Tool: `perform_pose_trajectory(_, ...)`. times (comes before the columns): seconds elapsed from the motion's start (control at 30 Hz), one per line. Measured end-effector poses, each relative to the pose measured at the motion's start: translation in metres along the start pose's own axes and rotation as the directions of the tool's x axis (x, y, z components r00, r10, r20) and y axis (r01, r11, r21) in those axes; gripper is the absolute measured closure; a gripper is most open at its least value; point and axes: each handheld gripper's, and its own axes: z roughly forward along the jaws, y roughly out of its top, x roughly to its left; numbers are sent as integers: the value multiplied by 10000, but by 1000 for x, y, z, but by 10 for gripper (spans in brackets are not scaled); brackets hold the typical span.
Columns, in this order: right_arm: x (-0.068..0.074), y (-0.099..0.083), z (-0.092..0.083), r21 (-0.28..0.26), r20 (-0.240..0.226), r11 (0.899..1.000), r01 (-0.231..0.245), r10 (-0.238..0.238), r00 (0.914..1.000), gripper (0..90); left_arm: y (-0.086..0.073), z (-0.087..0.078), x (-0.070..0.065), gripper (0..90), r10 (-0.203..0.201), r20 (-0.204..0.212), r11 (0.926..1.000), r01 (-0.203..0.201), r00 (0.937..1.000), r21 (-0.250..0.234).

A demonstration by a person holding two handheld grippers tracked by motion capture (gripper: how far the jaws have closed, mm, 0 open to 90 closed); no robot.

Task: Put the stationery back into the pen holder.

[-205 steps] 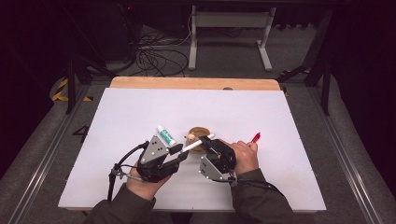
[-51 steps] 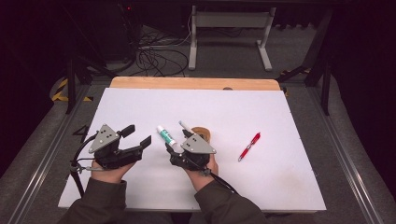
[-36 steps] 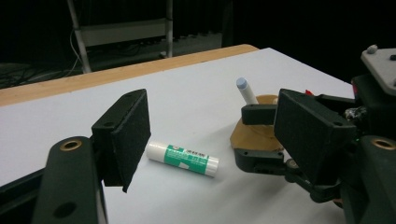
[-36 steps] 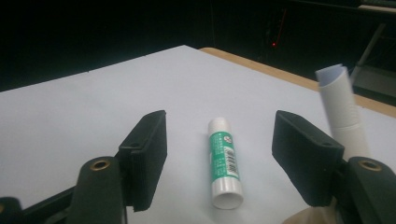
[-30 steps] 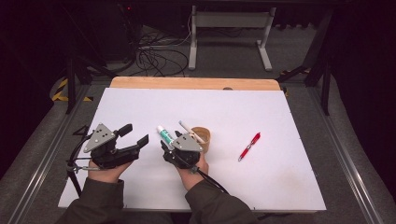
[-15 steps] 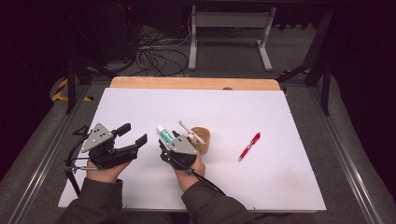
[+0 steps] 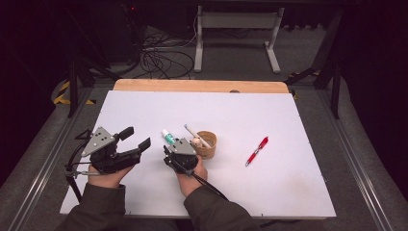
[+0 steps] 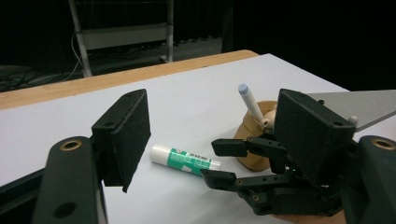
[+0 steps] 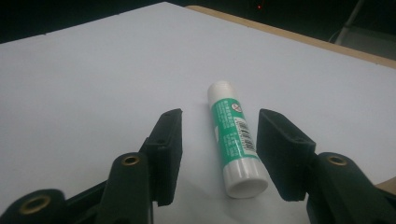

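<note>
White table [image 7: 298,130] with a bare wooden strip [image 7: 199,85] along its far edge; dark floor and a tangle of cables [image 7: 159,53] beyond. My left gripper [image 7: 135,141] sits at the near left of the table, jaws wide apart, nothing between them. My right gripper [image 7: 169,150] sits near the middle, jaws apart as well, one on each side of the near end of a glue stick [image 9: 233,140]; seen along the right gripper's jaws, there is a clear gap on the left side, and on the right side I cannot tell whether the jaw touches it. The glue stick lies flat on the table, green label, white at both ends. Just beside my right gripper stands a small tan cup [image 7: 207,144] with a white marker [image 7: 195,134] leaning out of it. Well off to the right lies a red pen [image 7: 256,150], flat on the table, apart from everything else.
</note>
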Motion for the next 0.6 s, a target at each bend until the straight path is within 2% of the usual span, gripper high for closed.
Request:
perform_pose_trajectory(0.23,-2,1,8,344,298,9994,19,-29,9996,539,0,-1,1,281,-29,10,10000,29,10000,-49)
perform_pose_trajectory(0.6,-4,4,19,972,336,9952,-98,65,9994,567,1,-2,2,281,-13,-23,10000,13,10000,-56)
